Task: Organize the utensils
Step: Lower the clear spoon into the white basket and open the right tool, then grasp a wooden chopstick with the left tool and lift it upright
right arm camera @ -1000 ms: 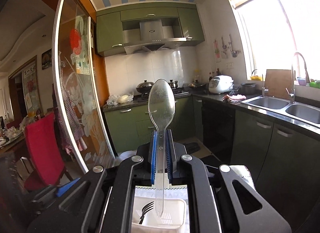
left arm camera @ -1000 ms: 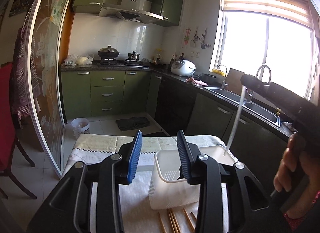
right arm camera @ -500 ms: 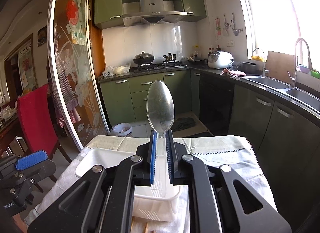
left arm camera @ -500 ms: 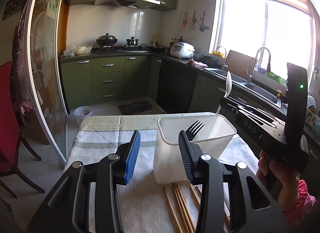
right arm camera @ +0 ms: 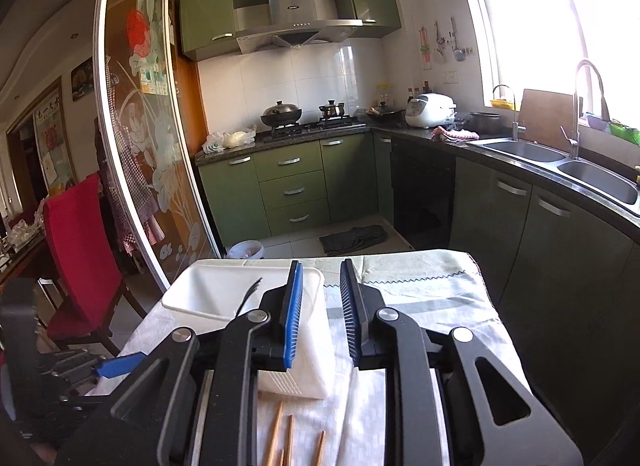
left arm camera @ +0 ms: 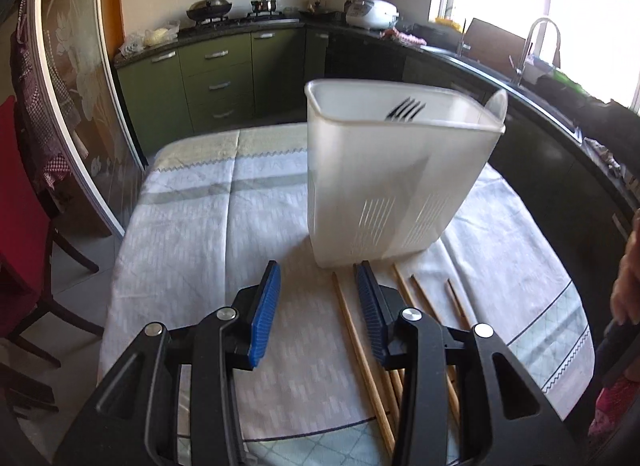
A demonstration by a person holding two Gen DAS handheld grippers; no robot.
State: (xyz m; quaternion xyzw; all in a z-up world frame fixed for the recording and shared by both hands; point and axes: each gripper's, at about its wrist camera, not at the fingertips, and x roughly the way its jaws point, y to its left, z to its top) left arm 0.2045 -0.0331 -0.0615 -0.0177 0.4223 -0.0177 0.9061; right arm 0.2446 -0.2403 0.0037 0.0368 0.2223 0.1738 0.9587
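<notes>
A white plastic utensil holder [left arm camera: 384,169] stands on the cloth-covered table [left arm camera: 200,225]. A black fork [left arm camera: 406,109] and a clear plastic spoon [left arm camera: 496,103] stand inside it. Several wooden chopsticks [left arm camera: 360,346] lie on the cloth in front of it. My left gripper [left arm camera: 316,306] is open and empty, low over the chopsticks just before the holder. My right gripper [right arm camera: 320,306] is open and empty, beside the holder [right arm camera: 224,294], where the fork [right arm camera: 248,296] shows. Chopstick tips [right arm camera: 276,430] lie below it.
A red chair [right arm camera: 80,250] stands left of the table. Green kitchen cabinets [right arm camera: 288,189], a stove with pots and a sink [right arm camera: 560,161] run along the far wall and right side. A white bin [right arm camera: 246,250] and a dark cloth lie on the floor.
My right gripper opened and let go of the clear spoon, which now stands in the holder. My left gripper dropped lower toward the chopsticks.
</notes>
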